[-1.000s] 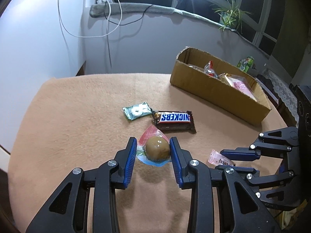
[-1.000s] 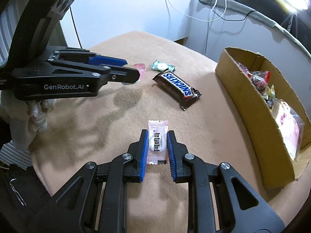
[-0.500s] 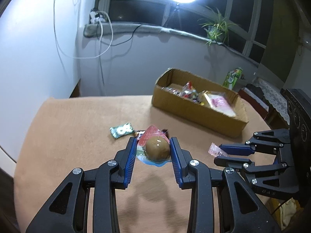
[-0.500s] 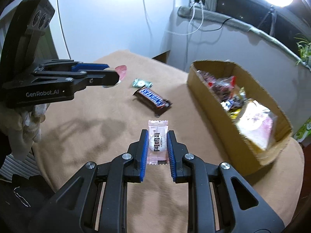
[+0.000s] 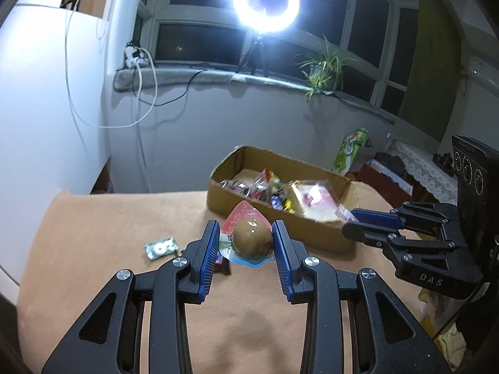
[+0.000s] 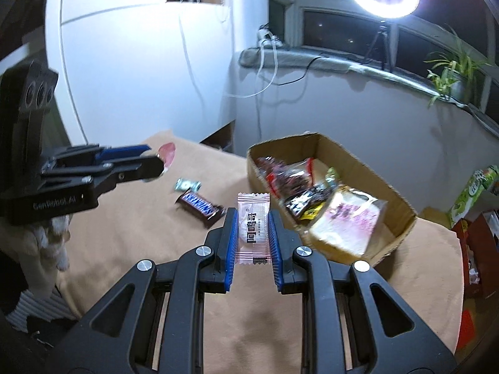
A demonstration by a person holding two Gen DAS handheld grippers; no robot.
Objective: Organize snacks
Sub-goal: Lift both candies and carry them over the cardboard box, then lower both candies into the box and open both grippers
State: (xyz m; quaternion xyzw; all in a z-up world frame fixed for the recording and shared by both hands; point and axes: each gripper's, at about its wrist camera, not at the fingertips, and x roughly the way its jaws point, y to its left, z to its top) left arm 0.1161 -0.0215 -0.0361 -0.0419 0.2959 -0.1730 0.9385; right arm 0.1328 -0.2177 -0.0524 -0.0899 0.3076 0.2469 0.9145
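A tan cloth is covering my bench (image 5: pixel 103 224), under a glowing ring light (image 5: pixel 265 2) at the dark window. My left tongs (image 5: pixel 246 243) are clamping a brown wrapped snack (image 5: pixel 252 239), my right tongs (image 6: pixel 252 233) a pink candy (image 6: pixel 253 222). Both are riding higher than a second ago, nearer the cardboard box (image 6: pixel 402 218), leaving the chocolate bar (image 6: pixel 199 206) below.

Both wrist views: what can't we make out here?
- Snickers bar: in the left wrist view almost wholly hidden behind the left tongs and the packed egg they grip.
- Cardboard box contents: motion-blurred in both views, labels unreadable.
- Small green packet: too small to read.
- Pink candy sachet: in the left wrist view only its tip shows past the right tongs.
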